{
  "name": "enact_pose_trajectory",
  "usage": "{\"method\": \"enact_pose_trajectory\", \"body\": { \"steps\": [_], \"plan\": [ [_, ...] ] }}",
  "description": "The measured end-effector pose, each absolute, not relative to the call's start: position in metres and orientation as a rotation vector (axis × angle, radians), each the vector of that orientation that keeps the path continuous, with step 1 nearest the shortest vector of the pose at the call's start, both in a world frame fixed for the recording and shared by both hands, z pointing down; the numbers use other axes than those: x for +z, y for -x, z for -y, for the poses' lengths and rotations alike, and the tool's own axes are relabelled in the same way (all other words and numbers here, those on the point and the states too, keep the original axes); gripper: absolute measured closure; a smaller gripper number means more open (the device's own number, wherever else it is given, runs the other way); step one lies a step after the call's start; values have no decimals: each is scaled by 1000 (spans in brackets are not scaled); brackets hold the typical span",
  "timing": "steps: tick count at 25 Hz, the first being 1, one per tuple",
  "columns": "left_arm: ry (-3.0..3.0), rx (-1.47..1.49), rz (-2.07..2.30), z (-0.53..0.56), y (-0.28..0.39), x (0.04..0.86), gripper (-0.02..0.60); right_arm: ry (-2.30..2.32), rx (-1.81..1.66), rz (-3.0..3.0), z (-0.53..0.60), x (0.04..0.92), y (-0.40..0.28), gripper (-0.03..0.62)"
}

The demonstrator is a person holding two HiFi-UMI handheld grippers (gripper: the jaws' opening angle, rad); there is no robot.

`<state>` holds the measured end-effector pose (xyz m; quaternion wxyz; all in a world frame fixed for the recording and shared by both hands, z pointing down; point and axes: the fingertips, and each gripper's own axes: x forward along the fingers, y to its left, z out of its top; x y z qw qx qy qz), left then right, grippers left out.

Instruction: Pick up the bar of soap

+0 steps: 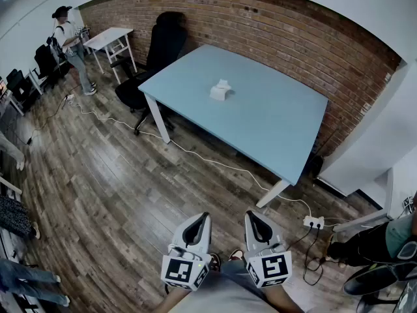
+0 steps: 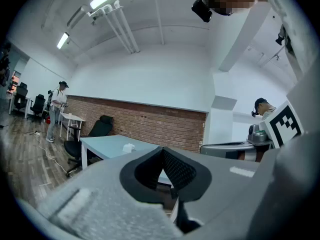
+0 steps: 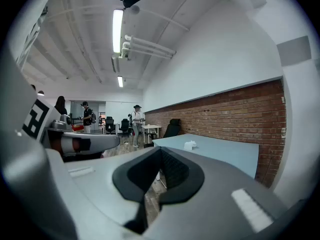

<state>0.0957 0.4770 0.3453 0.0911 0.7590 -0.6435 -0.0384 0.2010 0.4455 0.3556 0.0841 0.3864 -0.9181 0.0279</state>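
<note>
A small white bar of soap (image 1: 221,90) lies on the light blue table (image 1: 273,129), near its middle, and shows as a white speck (image 2: 129,147) in the left gripper view and again as the soap (image 3: 189,145) in the right gripper view. Both grippers hang low, close to the person's body and far from the table. My left gripper (image 1: 201,218) is shut with nothing in it, its tips meeting (image 2: 162,150). My right gripper (image 1: 251,215) is shut and empty too, jaws closed together (image 3: 160,151).
A black office chair (image 1: 158,51) stands at the table's left end. A white cable runs over the wooden floor to a power strip (image 1: 313,222). A person (image 1: 70,44) stands far left by a small white table (image 1: 111,39). A brick wall (image 1: 280,31) backs the table.
</note>
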Motion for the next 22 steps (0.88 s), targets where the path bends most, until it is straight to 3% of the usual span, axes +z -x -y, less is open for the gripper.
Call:
{"method": "enact_pose_trajectory", "body": {
  "steps": [22],
  "plan": [
    [-2241, -42, 1921, -420, -131, 359, 581, -1133, 125, 2777, -392, 358, -240, 591]
  ]
}}
